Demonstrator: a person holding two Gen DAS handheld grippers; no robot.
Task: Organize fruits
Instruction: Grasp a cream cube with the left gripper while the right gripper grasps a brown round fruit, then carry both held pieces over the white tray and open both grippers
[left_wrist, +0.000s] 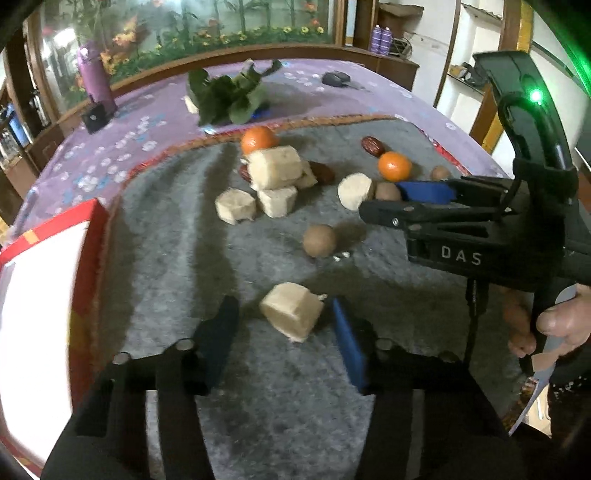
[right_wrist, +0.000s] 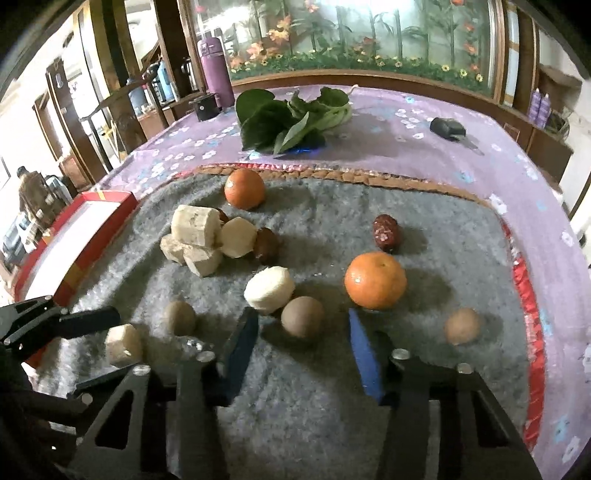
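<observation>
Fruits lie on a grey mat (left_wrist: 258, 387) (right_wrist: 295, 413). In the left wrist view my left gripper (left_wrist: 282, 314) is open around a pale banana chunk (left_wrist: 291, 310), which lies between the fingers. My right gripper (right_wrist: 301, 328) is open with a brown longan (right_wrist: 303, 320) between its fingertips; it also shows in the left wrist view (left_wrist: 388, 201). Nearby are an orange (right_wrist: 375, 280), a second orange (right_wrist: 244, 188), a red date (right_wrist: 386, 232), a pile of banana chunks (right_wrist: 201, 236), a single chunk (right_wrist: 269, 288) and further longans (right_wrist: 180, 317) (right_wrist: 462, 325).
A red-rimmed white box (left_wrist: 37, 306) (right_wrist: 77, 243) stands at the mat's left edge. Leafy greens (right_wrist: 291, 122), a purple bottle (right_wrist: 216, 70), a small black box (right_wrist: 205, 105) and a black key (right_wrist: 448, 129) lie on the purple flowered cloth behind.
</observation>
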